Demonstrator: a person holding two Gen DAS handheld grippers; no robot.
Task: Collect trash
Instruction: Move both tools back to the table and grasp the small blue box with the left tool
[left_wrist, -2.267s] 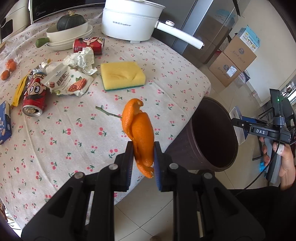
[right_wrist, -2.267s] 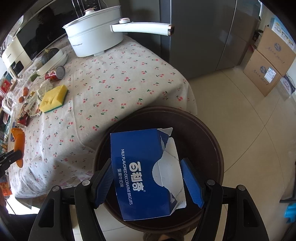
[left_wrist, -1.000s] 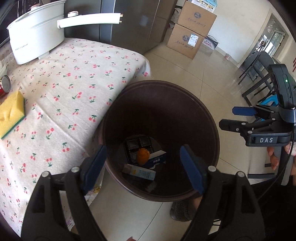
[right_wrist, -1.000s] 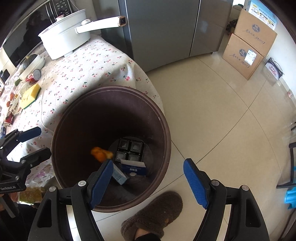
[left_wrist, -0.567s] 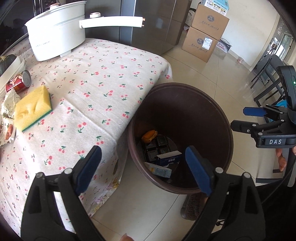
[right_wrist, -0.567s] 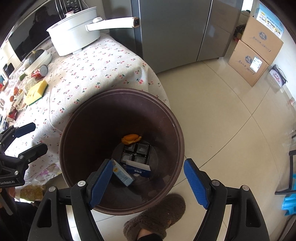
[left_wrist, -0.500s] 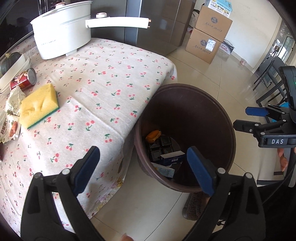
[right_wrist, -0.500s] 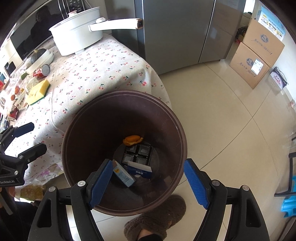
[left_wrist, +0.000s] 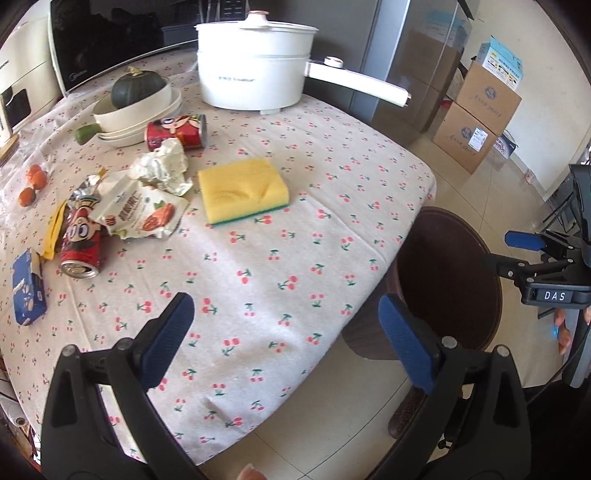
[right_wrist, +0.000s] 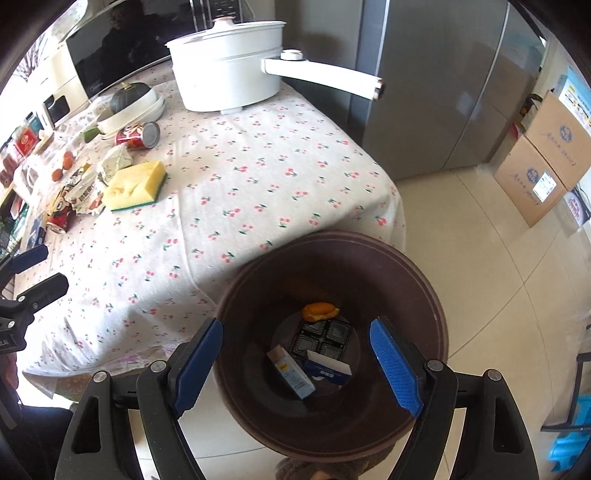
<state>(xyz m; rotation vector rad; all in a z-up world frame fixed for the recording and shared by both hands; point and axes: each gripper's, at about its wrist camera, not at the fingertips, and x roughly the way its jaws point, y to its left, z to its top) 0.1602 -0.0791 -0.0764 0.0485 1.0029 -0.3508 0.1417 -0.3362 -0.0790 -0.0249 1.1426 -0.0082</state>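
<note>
My left gripper (left_wrist: 284, 306) hovers over the near edge of the cherry-print table (left_wrist: 280, 258), its jaws opening with nothing between them. Trash lies at the table's left: a red can (left_wrist: 79, 243), a snack wrapper (left_wrist: 140, 212), crumpled paper (left_wrist: 162, 168), a second red can (left_wrist: 175, 131) and a blue biscuit box (left_wrist: 27, 288). My right gripper (right_wrist: 295, 328) is open and empty above the brown bin (right_wrist: 424, 280). An orange peel (right_wrist: 319, 311), a blue box (right_wrist: 327, 367), a small carton (right_wrist: 291, 373) and a black tray (right_wrist: 321, 338) lie inside the bin.
A yellow sponge (left_wrist: 242, 194) lies mid-table. A white pot (left_wrist: 255, 70) with a long handle and a bowl holding a dark squash (left_wrist: 136, 99) stand at the back. Cardboard boxes (left_wrist: 476, 122) sit on the tiled floor. A slipper (right_wrist: 321, 469) is below the bin.
The orange peel and the blue box left the grippers and now lie in the bin. The left gripper swung from over the bin back over the table and its jaws widened.
</note>
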